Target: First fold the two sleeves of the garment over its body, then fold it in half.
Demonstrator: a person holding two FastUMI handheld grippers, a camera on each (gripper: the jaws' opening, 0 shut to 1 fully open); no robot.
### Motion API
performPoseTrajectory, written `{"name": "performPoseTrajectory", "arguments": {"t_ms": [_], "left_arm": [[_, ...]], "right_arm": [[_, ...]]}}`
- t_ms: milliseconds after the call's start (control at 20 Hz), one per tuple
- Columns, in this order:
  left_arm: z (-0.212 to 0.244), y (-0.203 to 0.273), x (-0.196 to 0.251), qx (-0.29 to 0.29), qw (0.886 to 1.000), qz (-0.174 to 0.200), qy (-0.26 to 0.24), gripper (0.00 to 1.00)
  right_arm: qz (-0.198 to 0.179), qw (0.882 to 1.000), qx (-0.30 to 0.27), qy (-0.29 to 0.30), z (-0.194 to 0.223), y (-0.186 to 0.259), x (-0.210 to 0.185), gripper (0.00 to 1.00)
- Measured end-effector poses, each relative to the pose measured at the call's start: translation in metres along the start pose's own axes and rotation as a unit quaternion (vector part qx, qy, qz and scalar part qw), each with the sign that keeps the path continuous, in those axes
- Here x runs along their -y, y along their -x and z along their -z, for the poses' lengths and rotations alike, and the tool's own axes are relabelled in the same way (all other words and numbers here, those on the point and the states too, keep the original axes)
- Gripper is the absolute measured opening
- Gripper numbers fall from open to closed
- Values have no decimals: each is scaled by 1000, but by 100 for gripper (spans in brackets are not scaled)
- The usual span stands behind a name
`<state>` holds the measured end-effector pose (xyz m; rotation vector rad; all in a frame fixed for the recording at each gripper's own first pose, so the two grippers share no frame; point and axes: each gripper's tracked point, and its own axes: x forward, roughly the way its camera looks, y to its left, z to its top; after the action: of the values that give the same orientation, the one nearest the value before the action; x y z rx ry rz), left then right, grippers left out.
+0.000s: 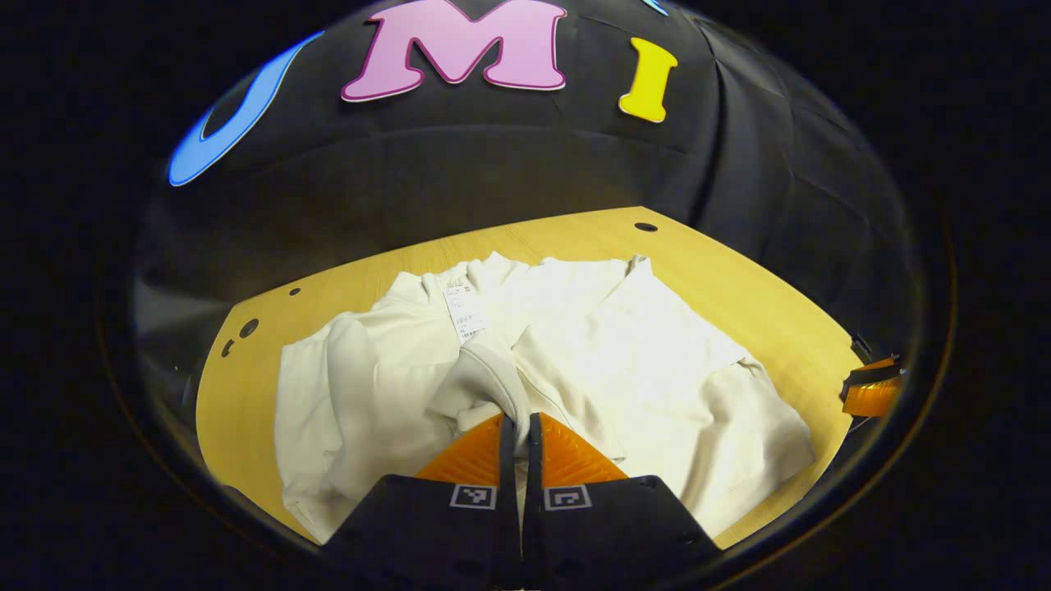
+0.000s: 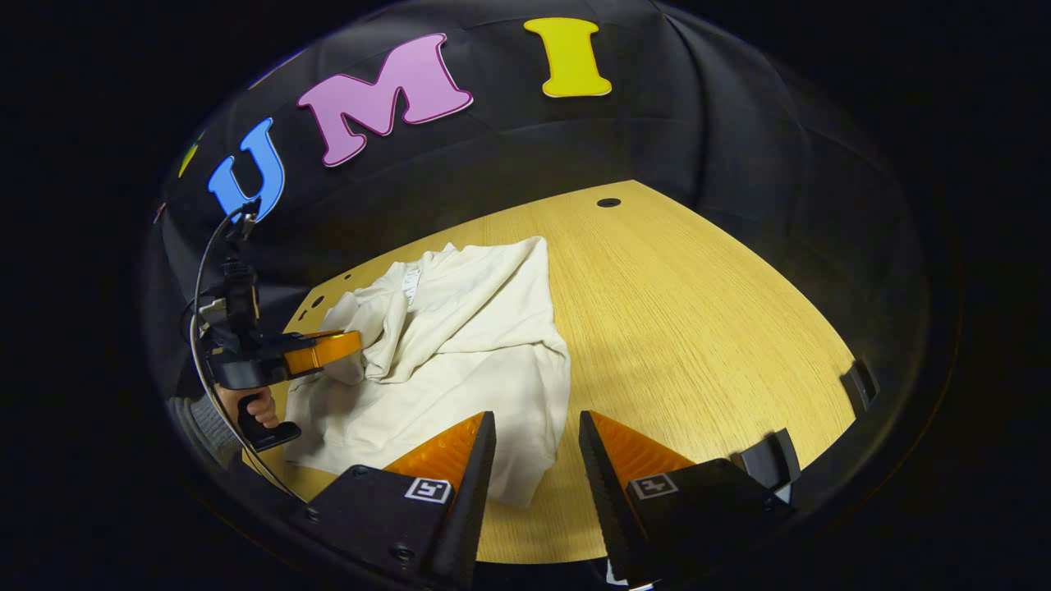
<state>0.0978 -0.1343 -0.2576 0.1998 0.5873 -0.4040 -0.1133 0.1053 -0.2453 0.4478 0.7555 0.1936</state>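
Note:
A cream-white garment lies rumpled on the wooden table, its neck and paper tag toward the far side. In the left gripper view my left gripper is shut on a sleeve cuff, bunched up over the body's middle. The right gripper view shows that same left gripper, held by a hand, pinching the lifted sleeve at the garment's left side. My right gripper stands open just over the garment's near right corner, nothing between its fingers. It also shows at the far right as the right gripper.
Bare tabletop stretches to the right of the garment. Small round holes mark the table's far edge. Dark clamps sit on the near right rim. The black cloth wall closes off the back.

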Motion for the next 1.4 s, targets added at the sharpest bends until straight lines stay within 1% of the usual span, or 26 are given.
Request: {"name": "performPoseTrajectory", "arguments": {"t_ms": [50,150,200,300,350,500,600,800,900,1200,1250,1300,1400], "left_arm": [[2,-2,1,-3,1000,-1,-4,7],[8,-3,3,-11,1000,3,-7,11],[10,-2,2,-16,1000,3,-4,17],[11,0,1,-21,1000,3,1,25],[11,2,1,-18,1000,6,3,27],[11,25,-9,-6,1000,0,7,60],[8,46,-20,11,1000,-8,17,70],[7,98,-44,34,998,-24,46,73],[17,119,-56,33,997,-34,64,73],[87,162,-93,-14,990,-76,118,74],[101,166,-98,-23,989,-83,121,70],[113,170,-101,-31,988,-88,125,74],[134,177,-105,-45,986,-96,131,74]], "right_arm": [[2,1000,-1,0,5,1,0,63],[2,1000,-6,1,13,6,-3,64],[1,1000,-9,2,18,8,-6,64],[1,1000,-16,6,29,10,-12,63],[1,1000,-19,8,32,11,-15,64],[3,1000,-26,7,43,13,-28,64],[3,1000,-29,6,47,12,-37,63],[3,999,-35,12,47,5,-48,64],[3,999,-40,11,46,0,-50,64],[18,998,-56,26,49,-9,-43,64],[22,998,-60,31,50,-10,-39,64],[24,997,-65,34,51,-11,-36,64],[29,996,-74,36,55,-11,-30,64]]}}
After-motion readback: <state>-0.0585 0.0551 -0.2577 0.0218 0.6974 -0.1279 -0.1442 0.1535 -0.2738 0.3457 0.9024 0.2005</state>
